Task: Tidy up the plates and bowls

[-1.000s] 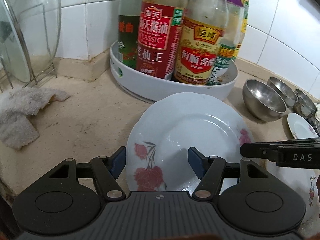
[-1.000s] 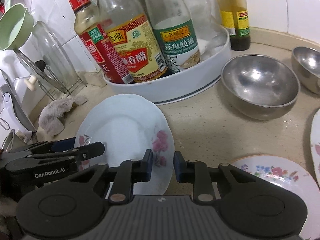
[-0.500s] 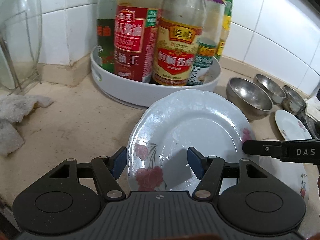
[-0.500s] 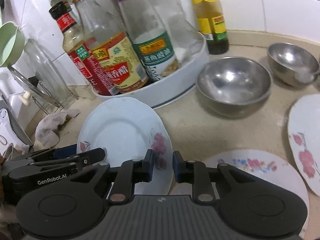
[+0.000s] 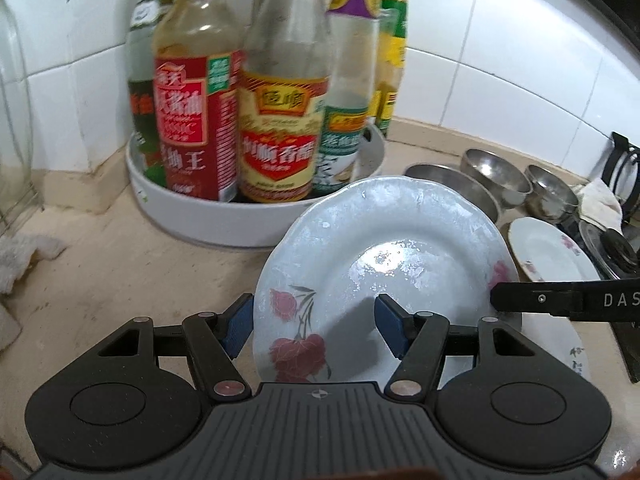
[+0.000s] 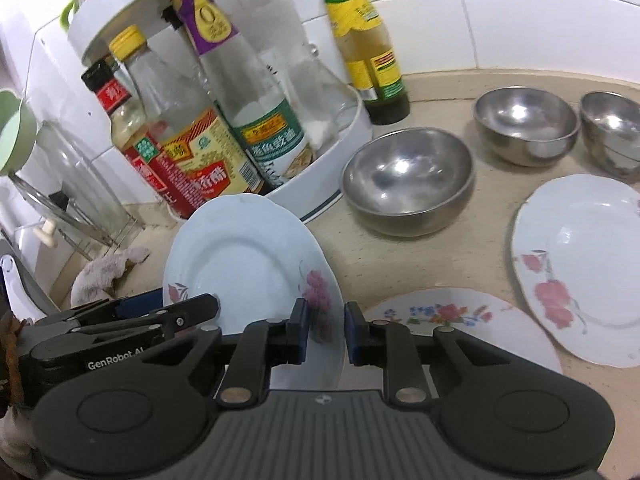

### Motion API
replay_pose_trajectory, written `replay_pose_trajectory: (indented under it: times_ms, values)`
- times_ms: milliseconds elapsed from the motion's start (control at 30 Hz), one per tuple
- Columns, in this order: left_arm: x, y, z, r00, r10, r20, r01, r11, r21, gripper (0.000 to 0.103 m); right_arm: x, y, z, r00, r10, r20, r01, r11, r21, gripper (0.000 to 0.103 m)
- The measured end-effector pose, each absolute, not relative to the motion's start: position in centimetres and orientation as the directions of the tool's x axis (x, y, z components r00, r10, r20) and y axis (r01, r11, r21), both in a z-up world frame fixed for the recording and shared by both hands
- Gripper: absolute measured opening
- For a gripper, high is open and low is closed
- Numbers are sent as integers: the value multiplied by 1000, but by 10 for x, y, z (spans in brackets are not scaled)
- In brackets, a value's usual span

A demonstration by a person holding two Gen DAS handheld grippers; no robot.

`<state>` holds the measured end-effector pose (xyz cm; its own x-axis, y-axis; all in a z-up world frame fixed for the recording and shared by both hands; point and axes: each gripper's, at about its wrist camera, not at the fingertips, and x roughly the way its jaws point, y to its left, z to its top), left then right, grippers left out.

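A white plate with red flowers [image 5: 384,264] is lifted and tilted above the counter. My right gripper [image 6: 325,330] is shut on its rim; the plate also shows in the right wrist view [image 6: 244,264]. My left gripper [image 5: 314,328] is open, its jaws straddling the plate's near edge without closing on it. A second flowered plate [image 6: 580,264] and a plate with colourful flowers [image 6: 460,320] lie on the counter at right. Three steel bowls [image 6: 408,180] [image 6: 524,124] [image 6: 612,128] stand behind them.
A white turntable tray [image 5: 224,216] full of sauce bottles [image 5: 280,120] stands in the tiled corner. A dark bottle [image 6: 368,48] stands beside it. A grey rag [image 6: 108,272] and a lid rack [image 6: 72,184] are at left. A stove edge [image 5: 624,184] is far right.
The plate has risen off the counter and tilted up, held by my right gripper. Both grippers have moved up and to the right, toward the bowls and other plates.
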<state>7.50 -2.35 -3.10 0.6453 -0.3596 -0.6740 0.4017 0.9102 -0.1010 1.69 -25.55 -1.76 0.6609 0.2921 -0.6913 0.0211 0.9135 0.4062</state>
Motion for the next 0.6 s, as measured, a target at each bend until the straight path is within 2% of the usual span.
replay_pose_trajectory:
  times_ms: [600]
  values:
    - [40,-86,-20,577,-463,-673,576,814,-67,72,-50,-308,0,680,202,-705,184,883,431,20]
